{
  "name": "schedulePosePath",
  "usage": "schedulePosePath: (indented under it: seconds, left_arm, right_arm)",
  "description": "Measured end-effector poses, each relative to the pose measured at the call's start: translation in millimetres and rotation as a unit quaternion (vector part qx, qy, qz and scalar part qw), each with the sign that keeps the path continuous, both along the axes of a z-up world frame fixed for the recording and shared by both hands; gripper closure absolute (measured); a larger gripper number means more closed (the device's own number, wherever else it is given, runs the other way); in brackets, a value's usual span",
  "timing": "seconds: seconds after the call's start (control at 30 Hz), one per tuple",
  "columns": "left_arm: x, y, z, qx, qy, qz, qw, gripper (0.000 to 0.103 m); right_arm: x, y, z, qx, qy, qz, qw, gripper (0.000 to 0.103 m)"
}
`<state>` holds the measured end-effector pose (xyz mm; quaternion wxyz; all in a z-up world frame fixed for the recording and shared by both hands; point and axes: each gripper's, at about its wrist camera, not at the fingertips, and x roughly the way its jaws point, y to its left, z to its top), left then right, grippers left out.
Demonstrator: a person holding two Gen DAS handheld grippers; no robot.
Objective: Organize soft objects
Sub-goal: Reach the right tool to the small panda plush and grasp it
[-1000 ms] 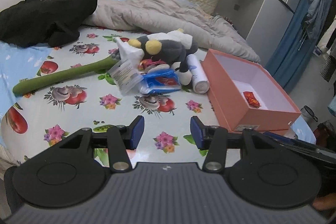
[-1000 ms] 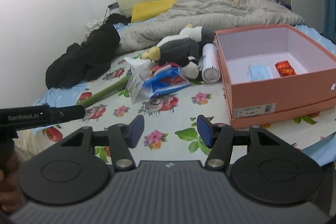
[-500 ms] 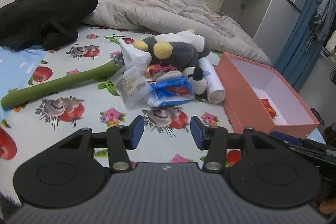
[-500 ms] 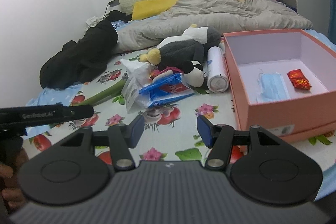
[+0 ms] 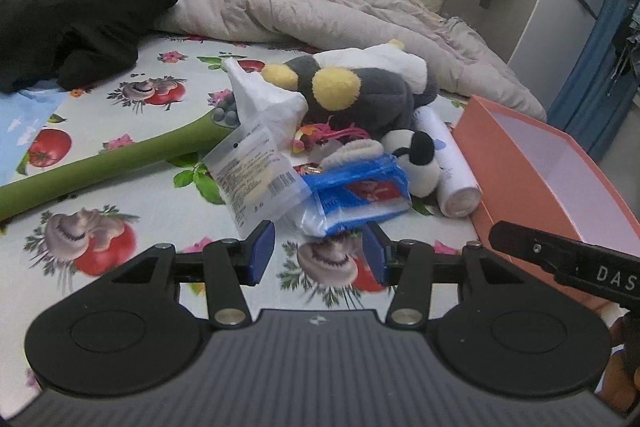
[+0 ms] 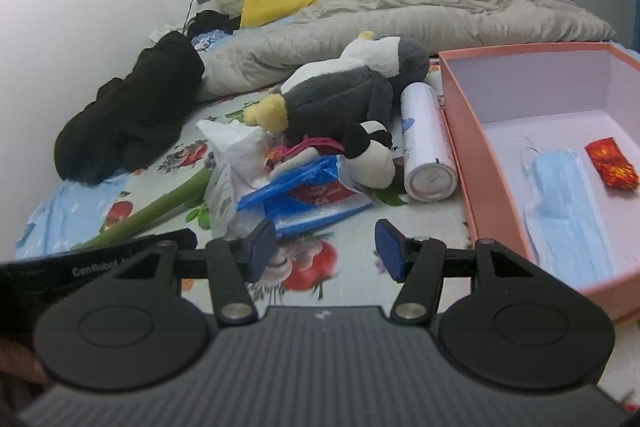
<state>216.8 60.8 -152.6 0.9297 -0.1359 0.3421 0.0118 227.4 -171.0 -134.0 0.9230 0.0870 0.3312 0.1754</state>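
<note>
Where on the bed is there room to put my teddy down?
Bare sheet lies in front of the pile, near the left claw, and between the green stem and the black clothes. The pink box has floor space behind the mask. Around the plush toy it is crowded.

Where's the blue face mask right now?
Only the right wrist view shows it: the blue face mask lies flat on the floor of the pink box, left of the red packet.
</note>
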Motion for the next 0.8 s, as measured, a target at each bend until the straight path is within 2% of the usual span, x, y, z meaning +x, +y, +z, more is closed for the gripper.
schedulePosePath:
  seconds: [0.3, 0.43, 0.7, 0.8]
  left_arm:
    - [55, 10, -34, 0.008, 0.024, 0.006, 0.9997, 0.048]
    - [66, 12, -53, 0.029, 0.04, 0.011, 0.9987, 0.043]
    - [77, 18, -73, 0.053, 0.037, 0.02, 0.9977, 0.043]
    - [79, 21, -81, 0.052, 0.04, 0.023, 0.9976, 0.043]
  right_arm:
    - [62, 17, -17, -0.004, 0.002, -0.008, 1.0, 0.045]
    - [88, 21, -28, -0.026, -0.002, -0.021, 0.999, 0.045]
    - [123, 30, -44, -0.044, -0.015, -0.019, 0.999, 0.045]
    - [132, 38, -49, -0.049, -0.021, -0.01, 0.999, 0.048]
